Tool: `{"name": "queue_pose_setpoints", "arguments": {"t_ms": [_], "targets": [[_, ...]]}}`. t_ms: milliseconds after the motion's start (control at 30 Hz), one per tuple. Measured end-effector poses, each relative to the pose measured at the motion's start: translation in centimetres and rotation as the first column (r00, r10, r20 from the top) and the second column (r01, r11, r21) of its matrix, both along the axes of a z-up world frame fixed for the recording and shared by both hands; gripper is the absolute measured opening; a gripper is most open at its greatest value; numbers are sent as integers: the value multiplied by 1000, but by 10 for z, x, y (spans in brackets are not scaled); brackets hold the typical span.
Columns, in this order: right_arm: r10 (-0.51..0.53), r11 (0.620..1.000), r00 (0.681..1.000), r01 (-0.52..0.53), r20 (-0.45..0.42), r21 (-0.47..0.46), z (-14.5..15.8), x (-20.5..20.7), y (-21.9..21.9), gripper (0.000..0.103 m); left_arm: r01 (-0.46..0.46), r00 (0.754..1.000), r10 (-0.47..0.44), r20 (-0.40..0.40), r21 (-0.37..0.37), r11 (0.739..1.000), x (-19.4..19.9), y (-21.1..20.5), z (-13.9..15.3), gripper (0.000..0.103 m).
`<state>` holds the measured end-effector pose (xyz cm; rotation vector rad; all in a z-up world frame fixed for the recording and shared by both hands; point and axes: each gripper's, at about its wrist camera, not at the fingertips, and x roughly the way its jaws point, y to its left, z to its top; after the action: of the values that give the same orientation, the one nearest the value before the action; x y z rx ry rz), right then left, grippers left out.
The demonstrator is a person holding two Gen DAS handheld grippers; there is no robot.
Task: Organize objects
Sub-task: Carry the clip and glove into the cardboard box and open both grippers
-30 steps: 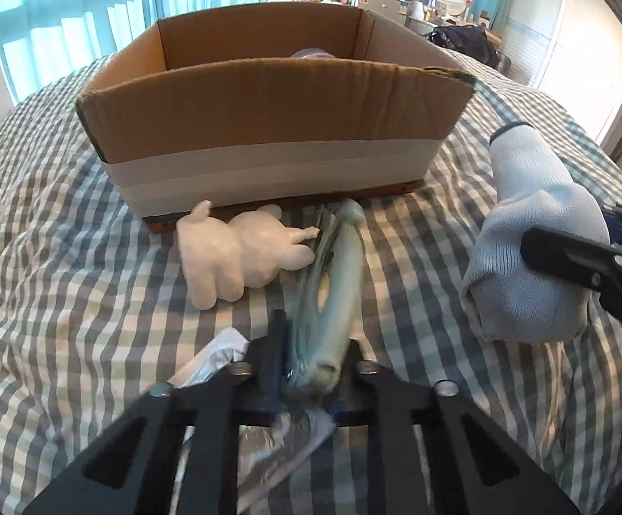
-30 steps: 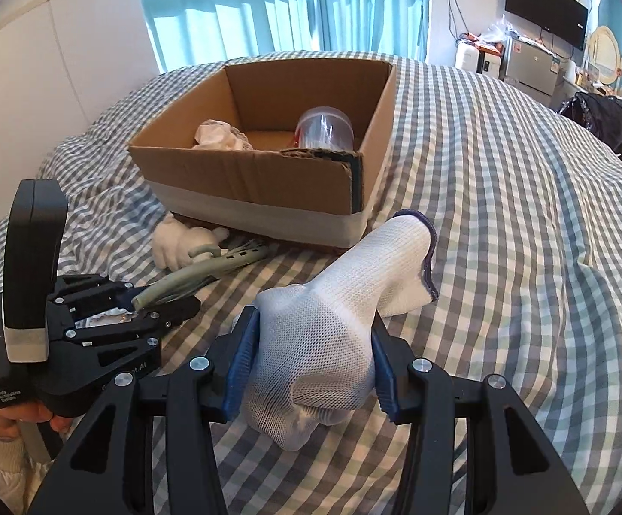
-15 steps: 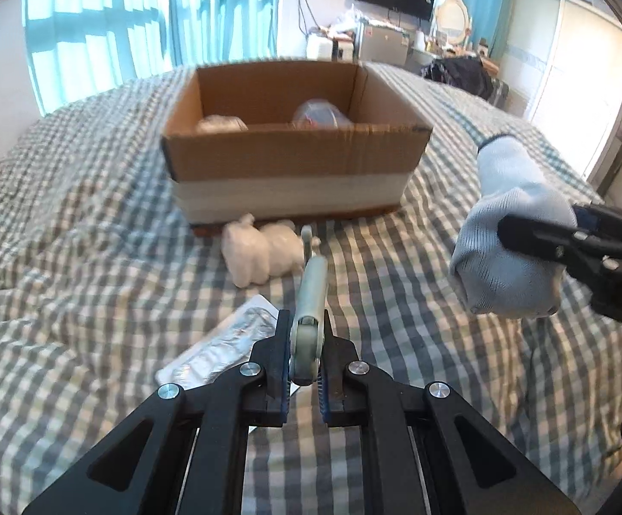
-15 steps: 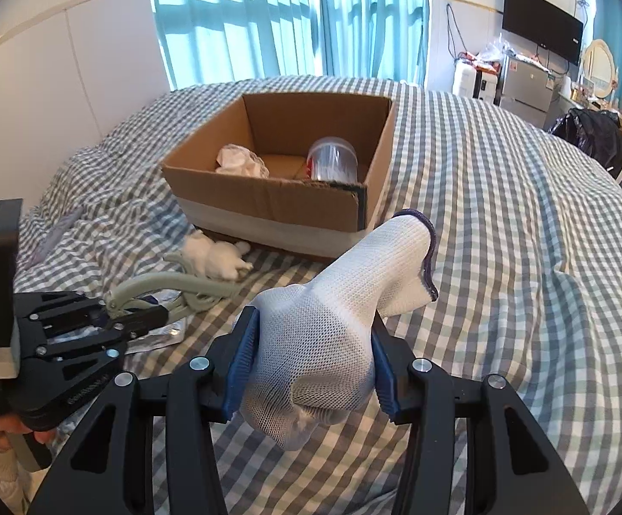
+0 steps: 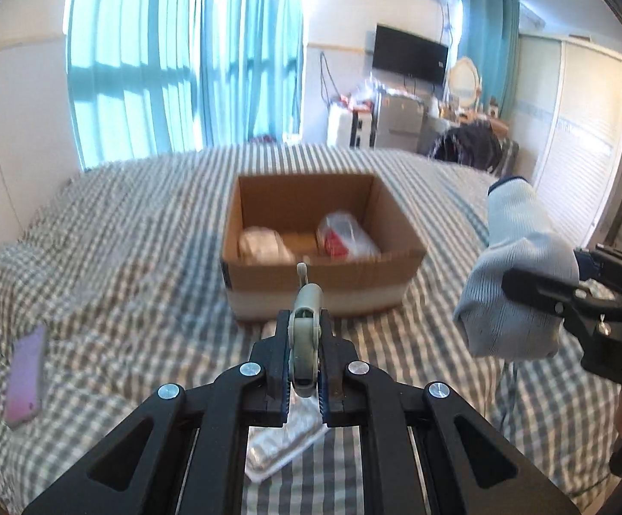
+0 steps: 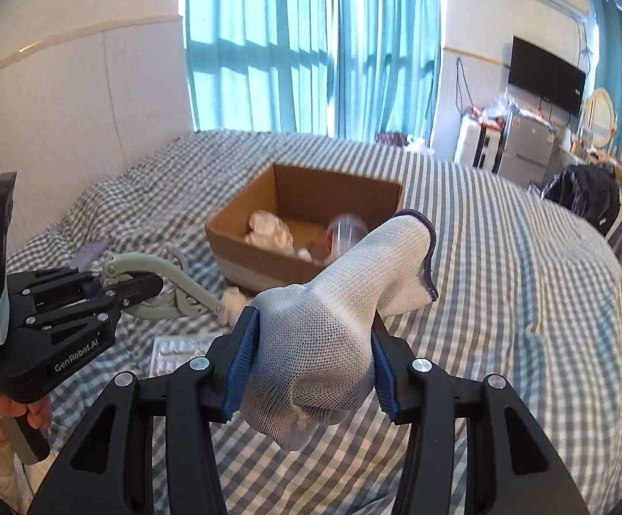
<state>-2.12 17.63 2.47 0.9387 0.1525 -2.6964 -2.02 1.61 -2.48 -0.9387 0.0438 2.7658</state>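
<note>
1. A bed (image 5: 139,266) covered in a grey and white checked sheet fills most of both views, with teal curtains (image 6: 311,43) over a bright window behind it.
2. An open cardboard box (image 5: 323,274) sits on the bed. Inside it lie a crumpled white item (image 5: 261,244) and a clear plastic container (image 5: 345,238) with some red showing (both are blurred).
3. The right gripper (image 6: 311,369) is held above the bed, its jaws clenched on a white knit glove (image 6: 332,322). The glove's dark-edged cuff points up toward the box.
4. The left gripper (image 5: 305,365) is also held above the bed, near the box's front wall. Its jaws are clamped on the handle of a grey-green tong-like tool (image 6: 160,279), which points toward the box.
5. A small white plush toy (image 6: 233,300) lies on the sheet just beside the box's front wall.
6. A silvery foil packet (image 5: 285,437) lies flat on the sheet beneath the left gripper.
7. A purple phone (image 5: 25,377) lies on the sheet, well apart from the box, off to the left.
</note>
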Motion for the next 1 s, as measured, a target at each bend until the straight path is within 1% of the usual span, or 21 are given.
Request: {"name": "queue_pose_setpoints", "arguments": {"t_ms": [167,300,467,600,767,1000], "targets": [[12,1000,998,-13,-58,-5,23,-9,-2,48,-9,998,9,-58,3,1000,-14,2,22,9],[23,1000,995,-25,-95,-12,40,-27,-7,48,-11,996,11,-90,4,1000,-33,4,38,9],[33,999,991,-36,-130,-23,54,-56,-13,48,-12,993,13,-118,3,1000,-65,8,49,9],[37,999,988,-41,-151,-24,61,-81,-18,48,-14,992,13,-125,-6,1000,-92,10,51,9],[37,999,988,-41,-153,-26,58,-122,-23,48,-24,993,22,-115,-20,1000,-125,11,41,9],[38,999,993,-42,-109,-33,33,-188,-30,48,-19,998,16,-62,-54,998,-170,16,11,9]]}}
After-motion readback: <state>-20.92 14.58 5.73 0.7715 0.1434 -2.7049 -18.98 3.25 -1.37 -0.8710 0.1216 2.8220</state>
